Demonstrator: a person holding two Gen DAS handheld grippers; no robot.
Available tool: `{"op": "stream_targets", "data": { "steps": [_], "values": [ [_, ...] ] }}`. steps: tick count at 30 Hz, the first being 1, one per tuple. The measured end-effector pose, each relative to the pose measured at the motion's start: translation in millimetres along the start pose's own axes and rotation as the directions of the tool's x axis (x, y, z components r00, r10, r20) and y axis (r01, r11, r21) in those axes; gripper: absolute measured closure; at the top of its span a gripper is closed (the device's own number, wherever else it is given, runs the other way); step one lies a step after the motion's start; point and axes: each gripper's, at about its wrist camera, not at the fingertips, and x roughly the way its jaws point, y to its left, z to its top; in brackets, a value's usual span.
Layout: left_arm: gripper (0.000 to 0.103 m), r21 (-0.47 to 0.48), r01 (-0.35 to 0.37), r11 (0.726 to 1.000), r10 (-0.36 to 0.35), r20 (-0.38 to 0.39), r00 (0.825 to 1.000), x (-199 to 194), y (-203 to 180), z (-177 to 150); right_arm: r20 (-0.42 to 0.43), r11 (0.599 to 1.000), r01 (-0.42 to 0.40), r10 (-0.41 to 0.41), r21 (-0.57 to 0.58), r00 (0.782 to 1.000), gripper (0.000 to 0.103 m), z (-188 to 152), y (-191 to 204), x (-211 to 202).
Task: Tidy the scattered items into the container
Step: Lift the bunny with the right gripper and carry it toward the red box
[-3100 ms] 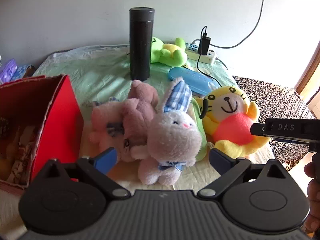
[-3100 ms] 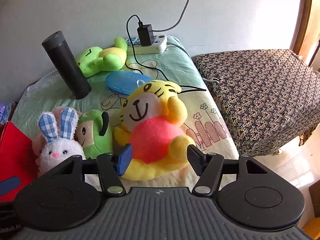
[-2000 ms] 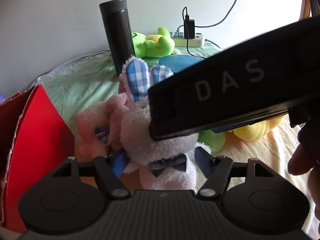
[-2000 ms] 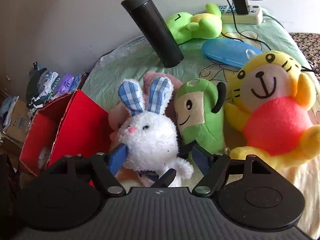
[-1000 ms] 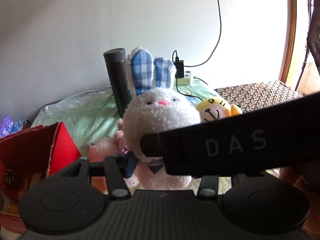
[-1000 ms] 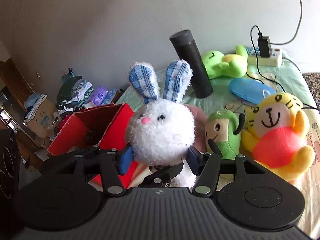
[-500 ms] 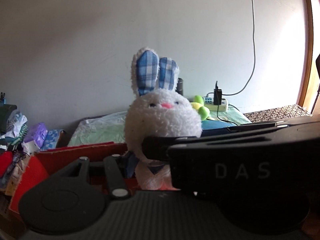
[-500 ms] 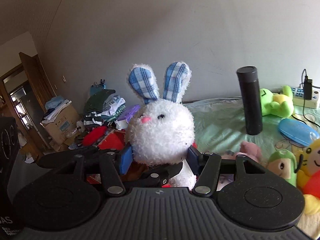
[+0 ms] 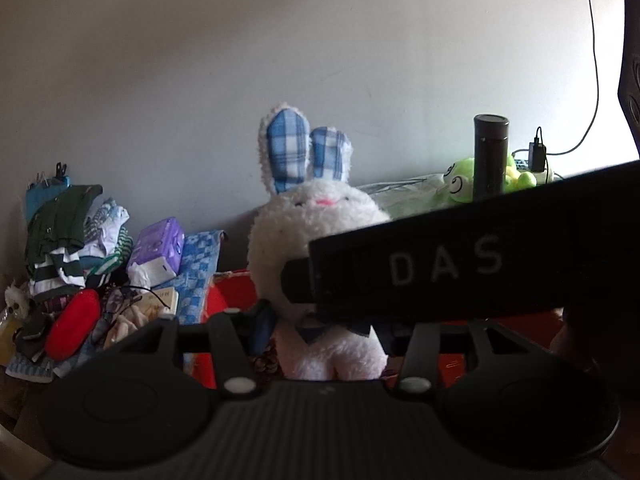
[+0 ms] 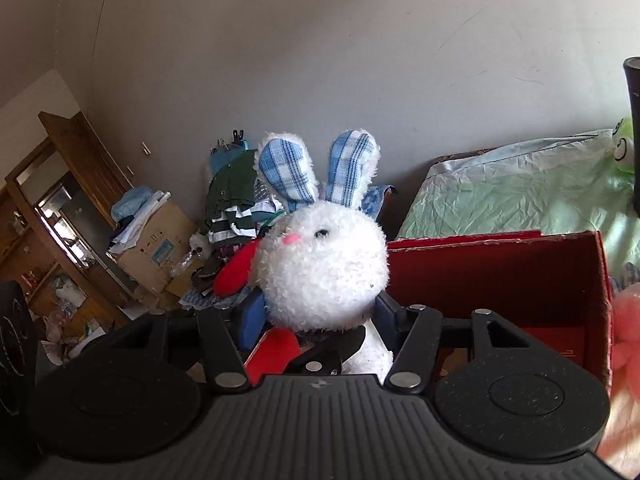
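Note:
A white plush rabbit (image 9: 312, 236) with blue plaid ears is held upright above the red cardboard box (image 10: 500, 276). My left gripper (image 9: 324, 330) is shut on the rabbit's body. My right gripper (image 10: 318, 314) is shut on the same rabbit (image 10: 324, 268) just below its head. The right gripper's black body crosses the left wrist view and hides the rabbit's right side. The red box (image 9: 236, 288) shows beneath the rabbit in the left wrist view too. A pink plush (image 10: 626, 324) lies just right of the box.
A black flask (image 9: 490, 156) and a green frog plush (image 9: 456, 186) stand on the green sheet (image 10: 520, 196). A pile of clothes (image 9: 60, 236), a purple pack (image 9: 160, 246) and cardboard boxes (image 10: 156, 248) sit left of the box.
Both grippers have carried the rabbit left from the bed to above the red box. The other plush toys have dropped out of view on the right.

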Motion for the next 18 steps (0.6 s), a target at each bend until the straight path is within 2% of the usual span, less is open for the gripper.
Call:
{"op": "stream_targets", "data": {
  "steps": [3, 6, 9, 15, 18],
  "values": [
    [0.045, -0.015, 0.008, 1.0, -0.008, -0.041, 0.999, 20.2, 13.5, -7.3, -0.029, 0.995, 0.075, -0.077, -0.067, 0.997, 0.044, 0.2, 9.4, 17.8],
    [0.043, -0.028, 0.018, 0.999, -0.02, -0.085, 0.996, 36.7, 21.6, -11.8, -0.062, 0.991, 0.11, -0.115, -0.081, 0.991, 0.044, -0.7, 6.2, 36.7],
    [0.043, -0.016, 0.016, 1.0, -0.017, -0.112, 0.994, 51.2, 27.4, -16.3, -0.069, 0.974, 0.157, -0.17, -0.166, 0.983, 0.044, -2.7, 10.4, 54.1],
    [0.044, -0.03, 0.018, 0.999, -0.023, -0.193, 0.981, 72.9, 39.5, -27.5, -0.1, 0.954, 0.17, -0.199, -0.245, 0.975, 0.044, 1.9, 6.3, 83.4],
    [0.045, -0.013, 0.014, 1.0, -0.016, -0.212, 0.977, 76.2, 42.3, -29.3, -0.155, 0.956, 0.149, -0.192, -0.251, 0.969, 0.044, 3.4, 4.2, 96.4]
  ]
}}
